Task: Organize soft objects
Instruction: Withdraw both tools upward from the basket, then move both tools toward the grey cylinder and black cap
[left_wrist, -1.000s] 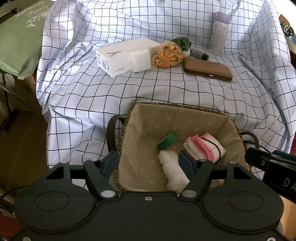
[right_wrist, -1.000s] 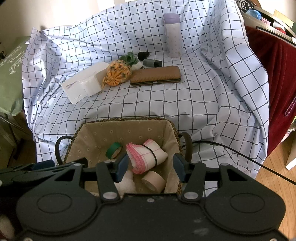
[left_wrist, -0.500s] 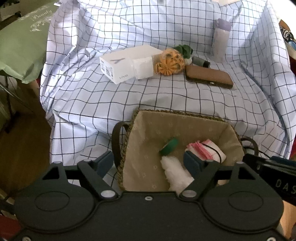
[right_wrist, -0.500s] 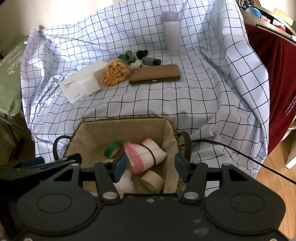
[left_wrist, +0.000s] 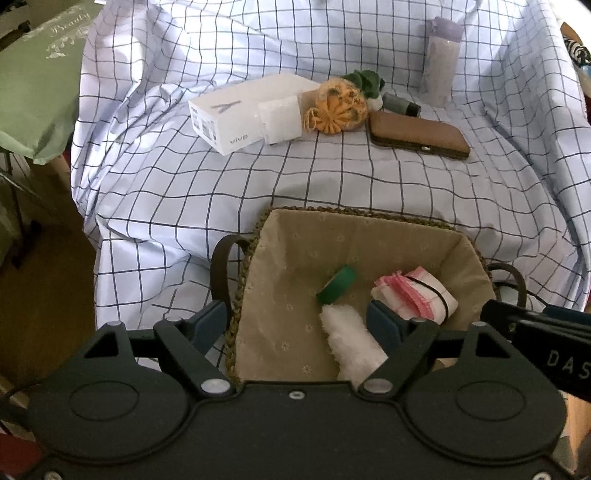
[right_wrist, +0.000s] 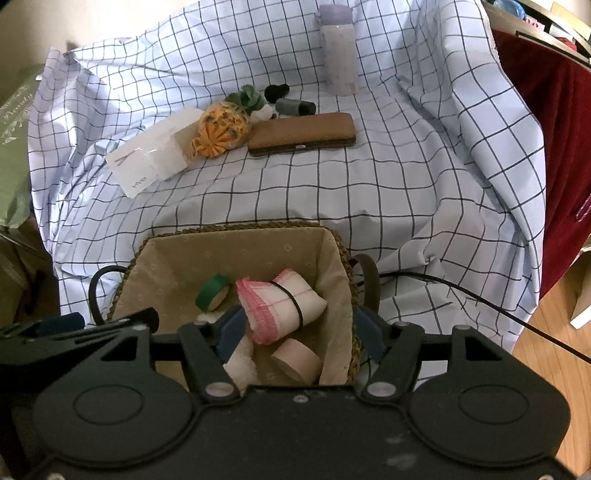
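A woven basket (left_wrist: 354, 212) with a beige lining sits at the front of the checked cloth. Inside lie a white fluffy cloth (left_wrist: 347, 339), a pink-and-white folded cloth (right_wrist: 284, 306) bound by a black band, a green tape roll (left_wrist: 338, 282) and a beige tape roll (right_wrist: 295, 356). My left gripper (left_wrist: 295, 323) hangs open over the basket's near left part; the fluffy cloth lies loose by its right finger. My right gripper (right_wrist: 300, 332) is over the near right part with its jaws opening. The bound cloth rests between them, not pressed. An orange knitted pouch (left_wrist: 338, 109) lies at the back.
Behind the basket lie a white box (left_wrist: 240, 110), a brown case (left_wrist: 419, 134), a small dark cylinder (left_wrist: 400, 103) and a green soft thing (left_wrist: 364, 79). A lilac bottle (left_wrist: 439, 61) stands at the rear. A black cable (right_wrist: 461, 291) runs off to the right, beside a dark red drape (right_wrist: 554, 129).
Both grippers' jaws have spread wider over the basket. The bound pink cloth now lies free on the basket's contents. Neither hand has shifted much.
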